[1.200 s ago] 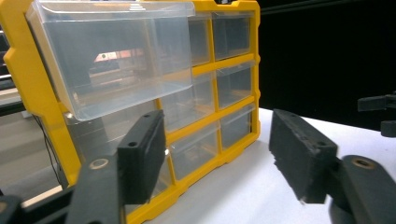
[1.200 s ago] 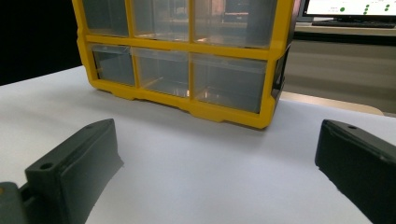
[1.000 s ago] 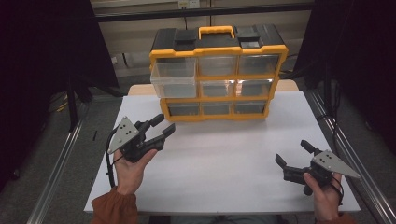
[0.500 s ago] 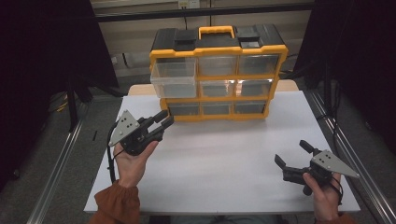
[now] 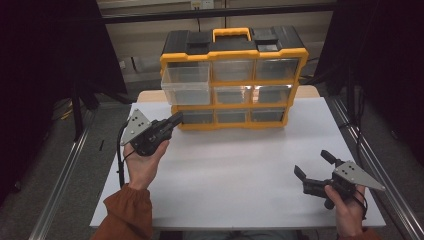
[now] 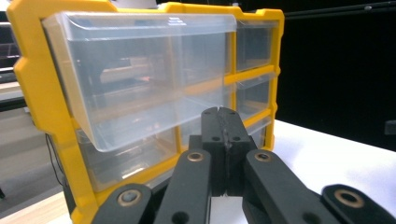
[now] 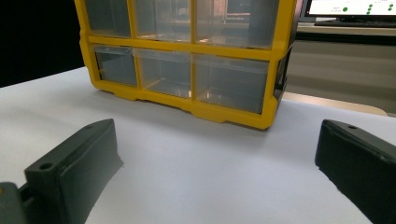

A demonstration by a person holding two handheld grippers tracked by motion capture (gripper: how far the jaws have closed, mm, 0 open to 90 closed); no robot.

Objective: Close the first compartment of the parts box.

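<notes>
A yellow and black drawer cabinet [image 5: 235,80] with clear drawers stands at the back of the white table [image 5: 240,170]. Its left-column drawer [image 5: 186,85] sticks out from the frame. My left gripper [image 5: 176,120] is held just in front of the cabinet's lower left corner. Its jaws have just been closing and now meet with nothing between them. In the left gripper view the joined jaws [image 6: 223,116] point at the protruding clear drawer [image 6: 140,70]. My right gripper [image 5: 312,164] rests low at the table's front right, open and empty. Its wide-apart jaws [image 7: 215,154] face the cabinet's bottom row [image 7: 187,70].
Metal rails [image 5: 65,175] run along both sides of the table, with dark curtains behind them. A monitor [image 7: 355,9] sits on a bench to the cabinet's right in the right gripper view. Bare white tabletop lies between the two grippers.
My left gripper's jaws went from open to shut with nothing in them, and the hand drifted slightly toward the cabinet. The right gripper stayed put.
</notes>
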